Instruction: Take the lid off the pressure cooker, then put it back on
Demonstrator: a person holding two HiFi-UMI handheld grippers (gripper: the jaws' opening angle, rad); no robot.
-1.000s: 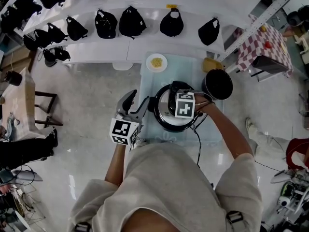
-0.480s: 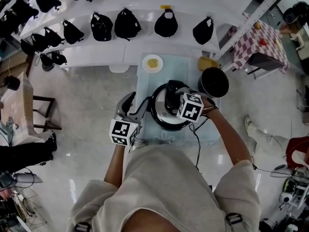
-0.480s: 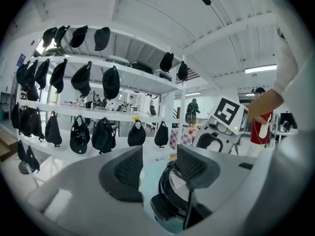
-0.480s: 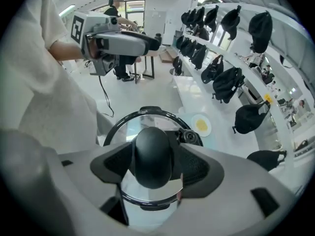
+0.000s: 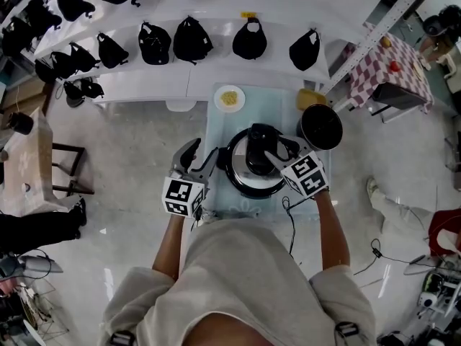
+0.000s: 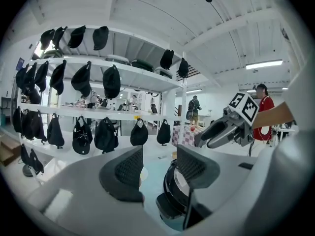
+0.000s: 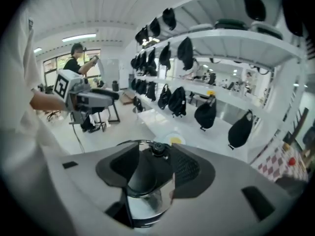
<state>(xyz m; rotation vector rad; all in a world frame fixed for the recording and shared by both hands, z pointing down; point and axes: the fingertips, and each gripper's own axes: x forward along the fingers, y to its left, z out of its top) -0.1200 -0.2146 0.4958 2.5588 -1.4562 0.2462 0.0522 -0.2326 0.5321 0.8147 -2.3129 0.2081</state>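
Observation:
The steel pressure cooker (image 5: 238, 182) stands on a pale blue table (image 5: 216, 132) with its lid (image 5: 241, 157) on and the lid's black handle (image 5: 258, 148) on top. My right gripper (image 5: 276, 152) reaches in from the cooker's right. In the right gripper view the lid handle (image 7: 141, 173) lies between the jaws (image 7: 153, 167), which are closing; I see no firm pinch. My left gripper (image 5: 196, 157) hangs open and empty just left of the cooker, whose body (image 6: 173, 196) shows past its fingers (image 6: 129, 167).
A white plate (image 5: 230, 96) with yellow food and a yellow item (image 5: 311, 96) sit at the table's far end, with a black pot (image 5: 321, 127) to the right. White shelves (image 5: 180, 78) of black caps curve behind. A checked table (image 5: 392, 71) stands far right.
My right gripper has swung from above the lid to its right side, rolled over, and its jaws have narrowed. The left gripper and the cooker have stayed put.

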